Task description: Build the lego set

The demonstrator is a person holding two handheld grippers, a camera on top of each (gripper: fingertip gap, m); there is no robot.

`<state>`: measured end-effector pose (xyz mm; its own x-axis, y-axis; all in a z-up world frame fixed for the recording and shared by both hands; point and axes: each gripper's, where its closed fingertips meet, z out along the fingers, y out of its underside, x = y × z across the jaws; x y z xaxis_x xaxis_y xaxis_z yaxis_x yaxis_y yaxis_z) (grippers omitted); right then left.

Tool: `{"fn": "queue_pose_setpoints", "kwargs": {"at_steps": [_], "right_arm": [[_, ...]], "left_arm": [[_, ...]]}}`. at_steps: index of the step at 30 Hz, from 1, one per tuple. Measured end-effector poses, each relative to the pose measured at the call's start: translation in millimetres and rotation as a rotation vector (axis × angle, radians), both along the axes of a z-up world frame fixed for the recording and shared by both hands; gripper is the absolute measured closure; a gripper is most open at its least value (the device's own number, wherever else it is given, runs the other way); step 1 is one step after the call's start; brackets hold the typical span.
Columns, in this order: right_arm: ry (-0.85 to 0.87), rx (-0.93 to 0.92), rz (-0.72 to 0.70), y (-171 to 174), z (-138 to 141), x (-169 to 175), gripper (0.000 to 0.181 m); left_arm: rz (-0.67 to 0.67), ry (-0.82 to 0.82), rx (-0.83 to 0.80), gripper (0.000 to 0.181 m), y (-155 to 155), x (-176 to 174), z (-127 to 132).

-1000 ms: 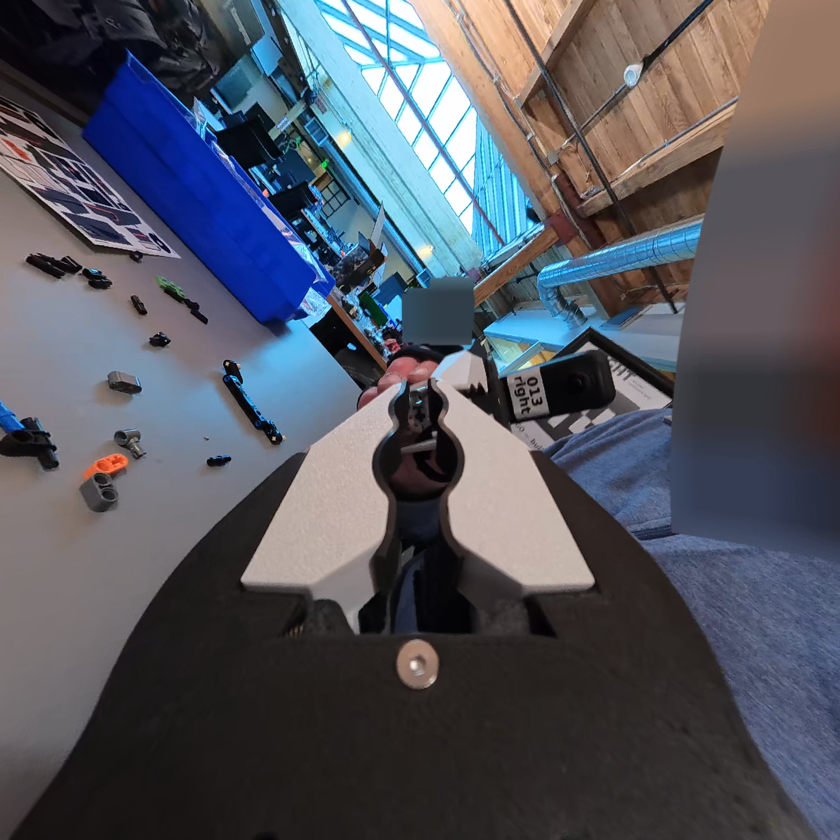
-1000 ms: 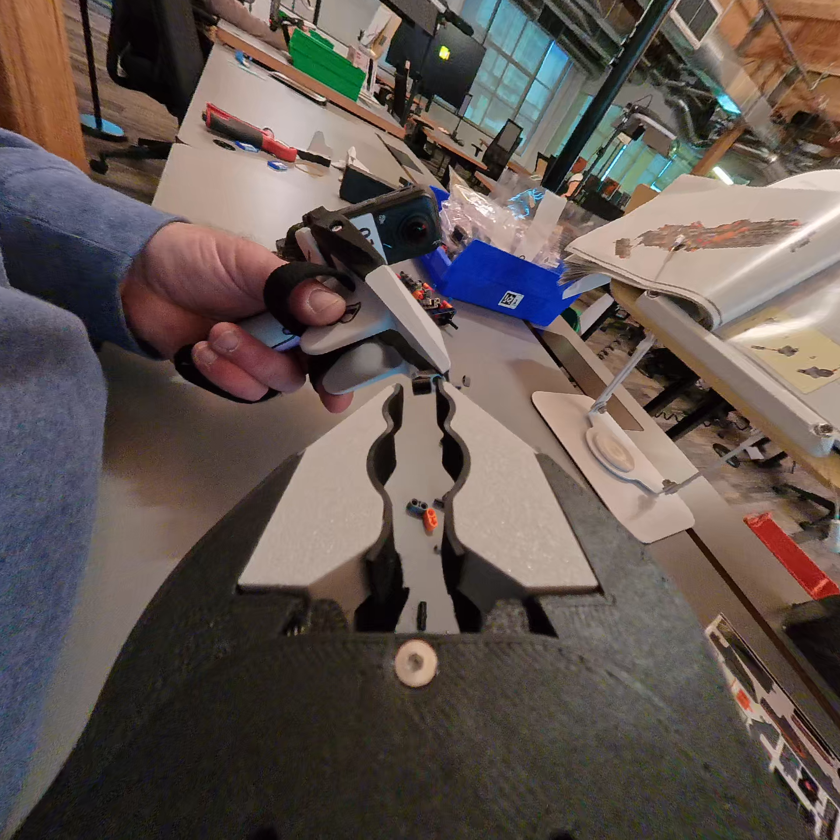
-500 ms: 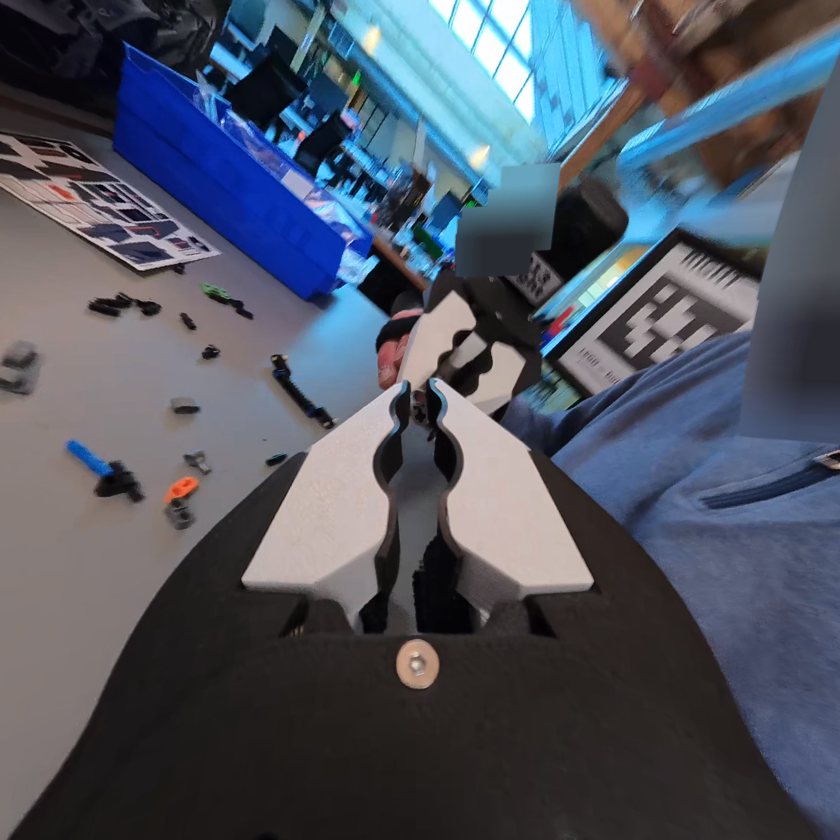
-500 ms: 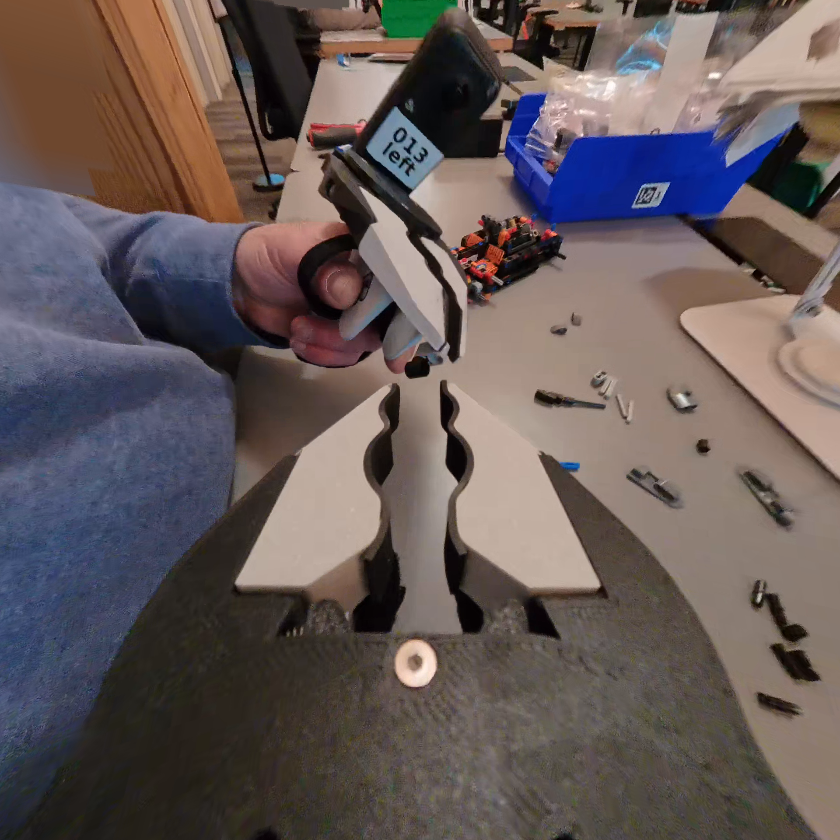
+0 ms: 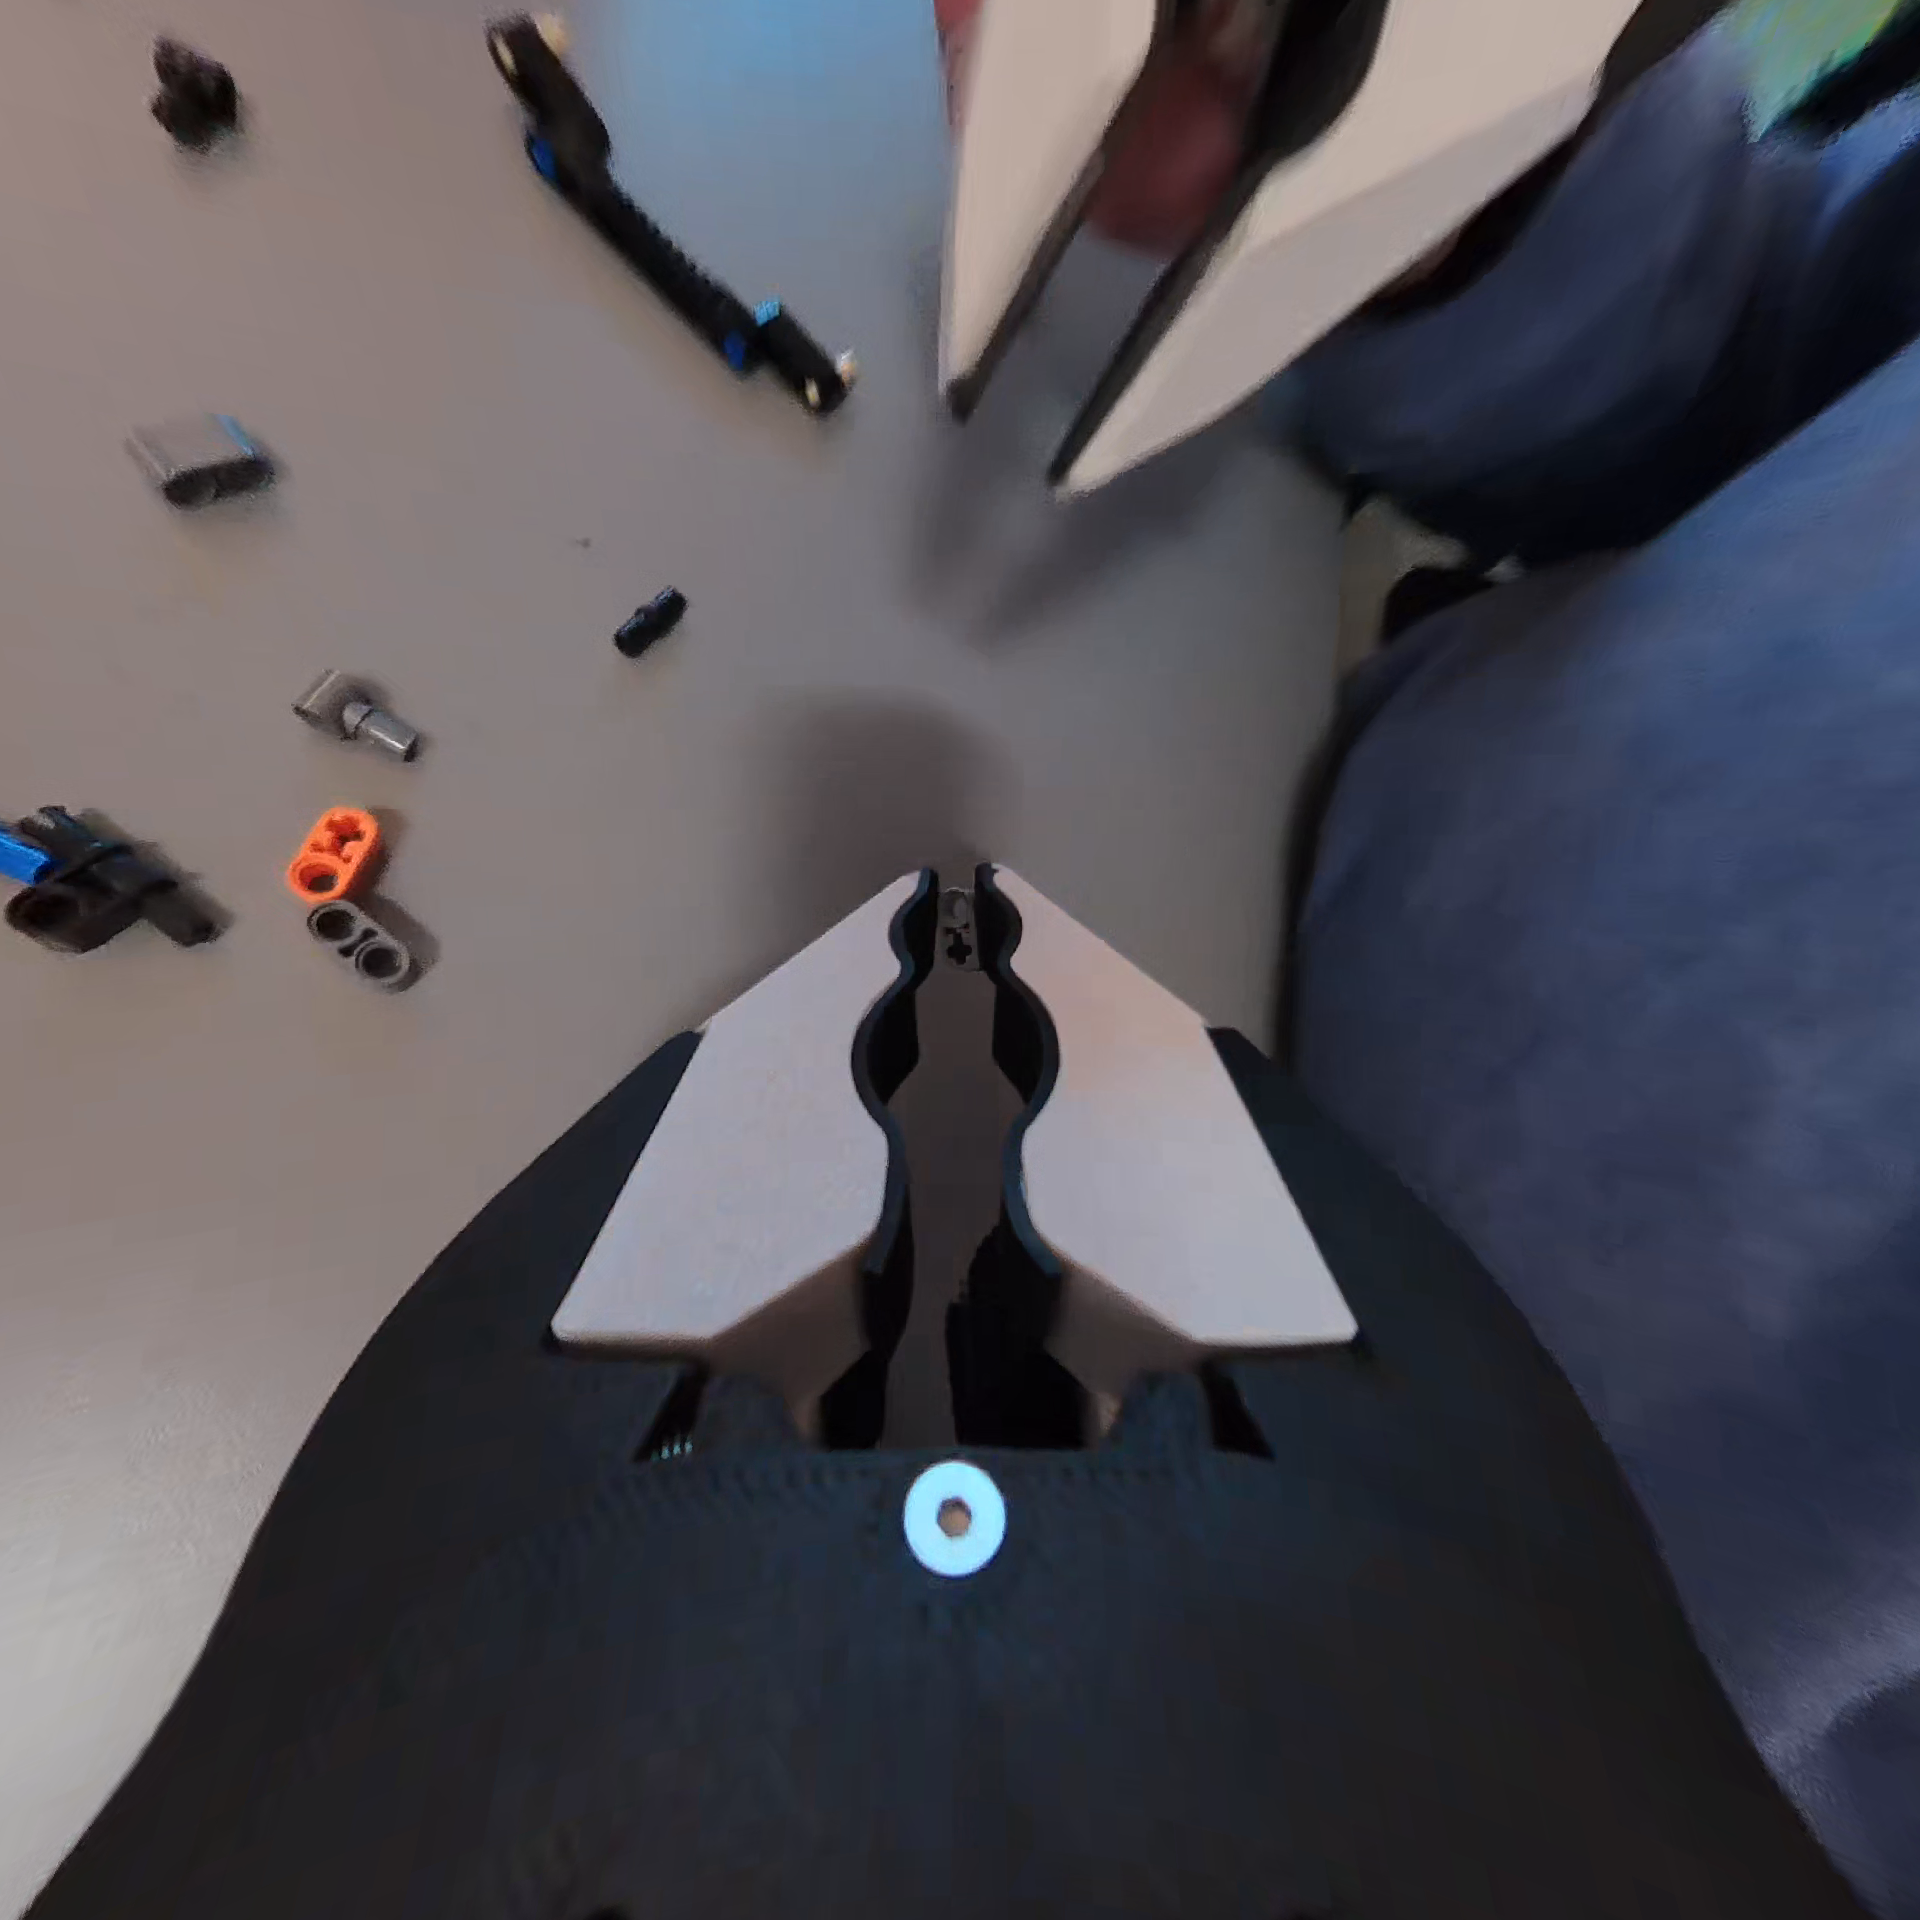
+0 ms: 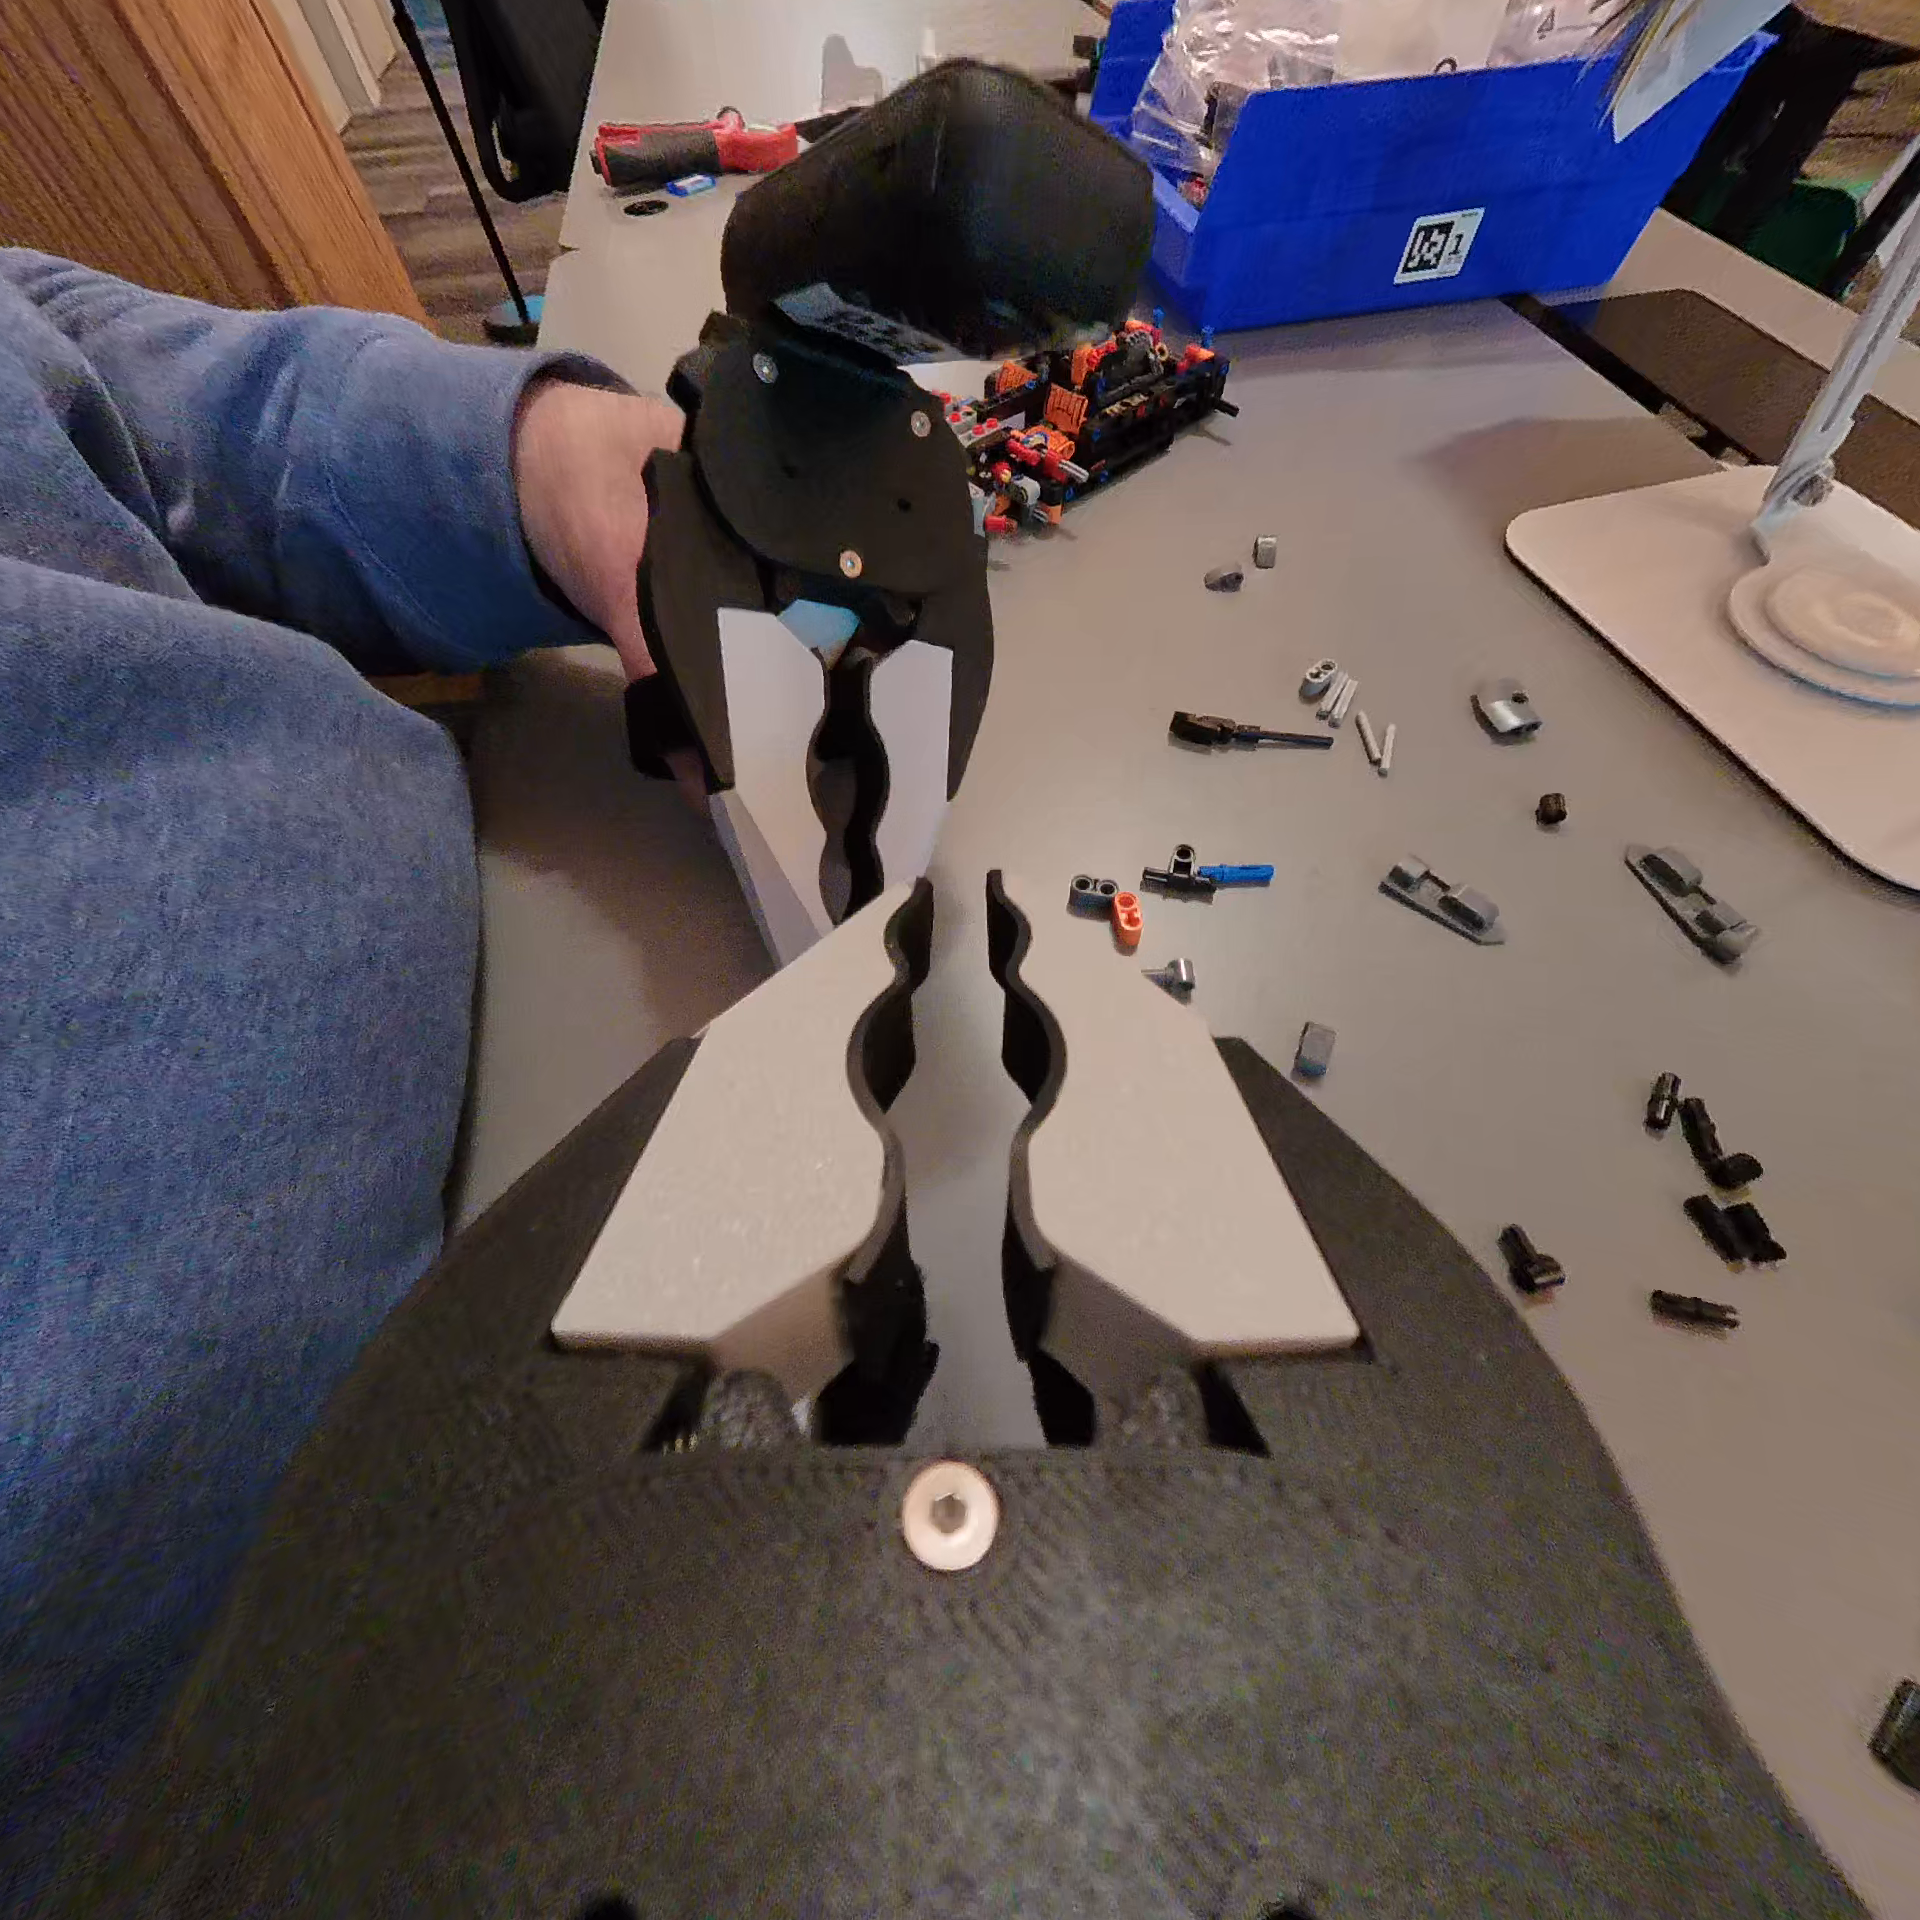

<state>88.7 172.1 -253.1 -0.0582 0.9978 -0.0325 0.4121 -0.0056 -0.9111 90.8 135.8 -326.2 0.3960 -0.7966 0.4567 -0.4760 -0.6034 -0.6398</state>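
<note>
Now left gripper [image 5: 956, 904] pinches small grey piece [image 5: 957, 928] — long axis along jaws

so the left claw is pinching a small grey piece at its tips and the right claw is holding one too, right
Not quite. The left claw does pinch a small grey piece at its tips, as the left wrist view shows. The right claw is open and holds nothing: the right wrist view shows only bare grey table between its fingers.
</note>
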Motion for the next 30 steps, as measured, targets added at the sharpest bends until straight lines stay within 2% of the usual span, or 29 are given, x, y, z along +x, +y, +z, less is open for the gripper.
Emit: {"fn": "queue_pose_setpoints", "kwargs": {"at_steps": [1,8,12,15,18,24,30], "right_arm": [[0.002,-0.004,-0.001,0.2,-0.8,1.4,0.174],[0.013,-0.016,-0.003,4.0,-3.4,6.3,0.175],[0.021,-0.012,-0.008,6.2,-1.6,8.1,0.175],[0.022,-0.005,-0.019,8.4,0.3,10.7,0.174],[0.019,0.01,-0.035,10.4,1.6,15.2,0.174],[-0.001,0.002,-0.052,14.0,-7.0,22.0,0.175],[-0.101,0.039,-0.03,11.7,-26.1,23.1,0.176]], "left_arm": [[-0.013,0.018,0.007,0.175,0.1,0.6,-3.5],[-0.043,0.041,0.018,0.175,5.6,2.2,-12.1],[-0.015,0.045,0.046,0.165,13.5,0.6,-12.2],[0.029,0.043,0.089,0.159,20.5,-3.9,-7.3],[0.106,0.0,0.147,0.152,25.1,-13.2,10.7],[0.206,0.055,0.24,0.151,8.1,-30.7,19.4],[0.241,0.121,0.286,0.152,-2.8,-17.4,10.2]]}}
